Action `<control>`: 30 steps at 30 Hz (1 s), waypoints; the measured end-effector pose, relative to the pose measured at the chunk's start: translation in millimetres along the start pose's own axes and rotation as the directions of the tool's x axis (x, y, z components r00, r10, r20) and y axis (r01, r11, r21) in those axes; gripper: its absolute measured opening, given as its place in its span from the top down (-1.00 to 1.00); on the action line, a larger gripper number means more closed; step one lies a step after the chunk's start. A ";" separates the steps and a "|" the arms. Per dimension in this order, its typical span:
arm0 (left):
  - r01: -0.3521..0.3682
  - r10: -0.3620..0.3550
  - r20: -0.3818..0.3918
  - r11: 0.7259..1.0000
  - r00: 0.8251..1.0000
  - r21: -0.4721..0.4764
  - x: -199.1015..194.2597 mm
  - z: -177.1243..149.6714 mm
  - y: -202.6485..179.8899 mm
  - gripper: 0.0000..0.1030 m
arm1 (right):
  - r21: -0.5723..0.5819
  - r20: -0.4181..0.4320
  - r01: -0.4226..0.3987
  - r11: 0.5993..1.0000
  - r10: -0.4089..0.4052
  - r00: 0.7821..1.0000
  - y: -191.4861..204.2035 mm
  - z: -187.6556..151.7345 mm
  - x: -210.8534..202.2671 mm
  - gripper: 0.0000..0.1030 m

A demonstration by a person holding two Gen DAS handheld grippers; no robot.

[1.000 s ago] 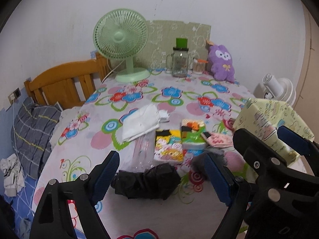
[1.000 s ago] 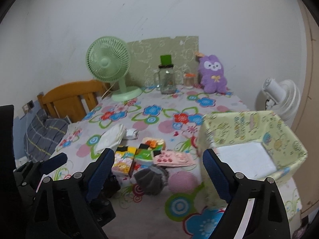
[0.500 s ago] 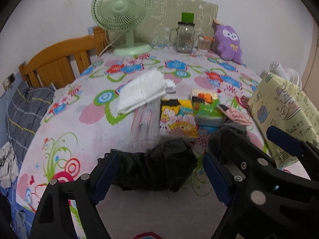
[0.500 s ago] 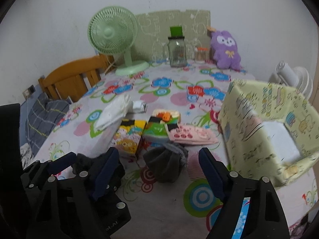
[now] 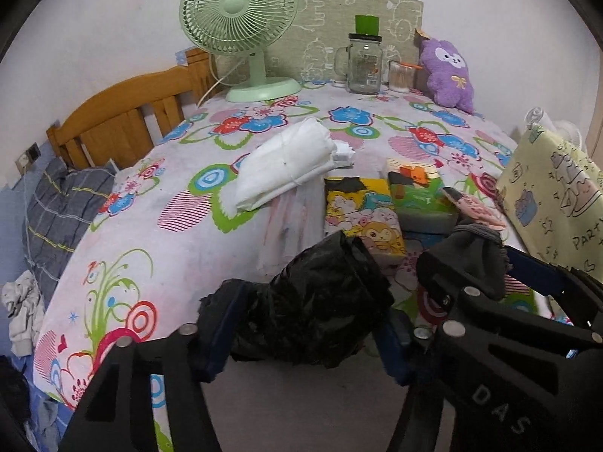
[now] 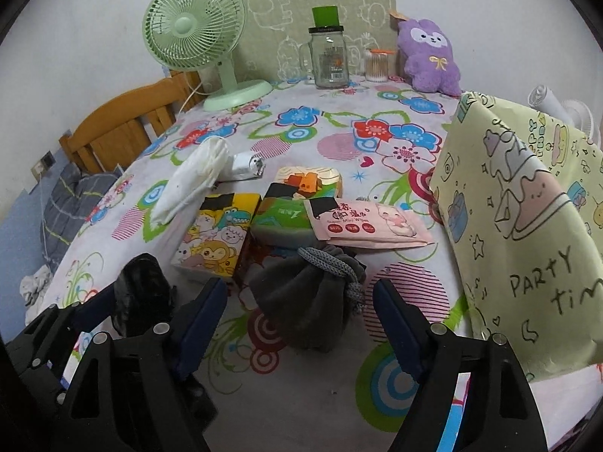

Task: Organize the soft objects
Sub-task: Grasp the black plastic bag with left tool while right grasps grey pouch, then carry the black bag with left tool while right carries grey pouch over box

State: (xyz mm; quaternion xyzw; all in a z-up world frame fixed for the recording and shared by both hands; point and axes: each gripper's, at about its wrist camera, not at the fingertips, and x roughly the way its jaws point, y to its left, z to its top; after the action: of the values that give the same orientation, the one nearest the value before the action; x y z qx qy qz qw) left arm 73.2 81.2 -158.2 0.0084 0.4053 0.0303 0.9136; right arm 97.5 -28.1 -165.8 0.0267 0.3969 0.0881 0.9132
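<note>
A crumpled black plastic bag [image 5: 312, 301] lies between the fingers of my open left gripper [image 5: 305, 335]; the fingers flank it, and contact is unclear. It also shows in the right wrist view [image 6: 141, 293]. A grey drawstring pouch [image 6: 312, 297] sits between the fingers of my open right gripper [image 6: 301, 316]. Behind them lie a yellow tissue pack [image 6: 216, 233], a green tissue pack [image 6: 290, 207], a pink wipes pack [image 6: 365, 222] and a folded white cloth [image 5: 290, 162]. A yellow patterned storage box [image 6: 520, 226] stands at the right.
A green desk fan [image 5: 241, 34], a glass jar [image 5: 363, 64], a cotton-swab jar [image 5: 399, 75] and a purple plush [image 5: 448, 71] stand along the far edge. A wooden chair [image 5: 124, 120] with a grey plaid cloth [image 5: 64, 207] is on the left.
Both grippers have moved forward and down. The left fingers now flank the black bag and the right fingers now flank the grey pouch.
</note>
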 end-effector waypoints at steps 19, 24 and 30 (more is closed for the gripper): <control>0.029 -0.030 0.016 0.999 0.999 0.021 -18.8 -0.6 -13.2 0.43 | 0.008 -0.005 -0.047 0.999 0.047 0.999 1.1 -1.4 -12.3 -0.06; 0.038 -0.039 0.039 0.999 0.998 0.017 -32.8 3.6 -15.9 0.44 | 0.000 0.028 -0.056 0.998 0.056 0.998 2.2 1.4 -29.7 -0.06; 0.047 -0.048 0.077 0.999 0.996 0.019 -51.6 10.2 -20.4 0.44 | 0.000 0.071 -0.059 0.998 0.058 0.996 0.2 7.1 -53.1 -0.06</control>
State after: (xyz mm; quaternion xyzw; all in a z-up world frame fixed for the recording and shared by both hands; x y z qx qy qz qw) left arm 47.2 57.7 -113.9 0.0079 0.3700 0.0046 0.9290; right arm 67.1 -37.5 -122.7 0.0425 0.3635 0.1133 0.9237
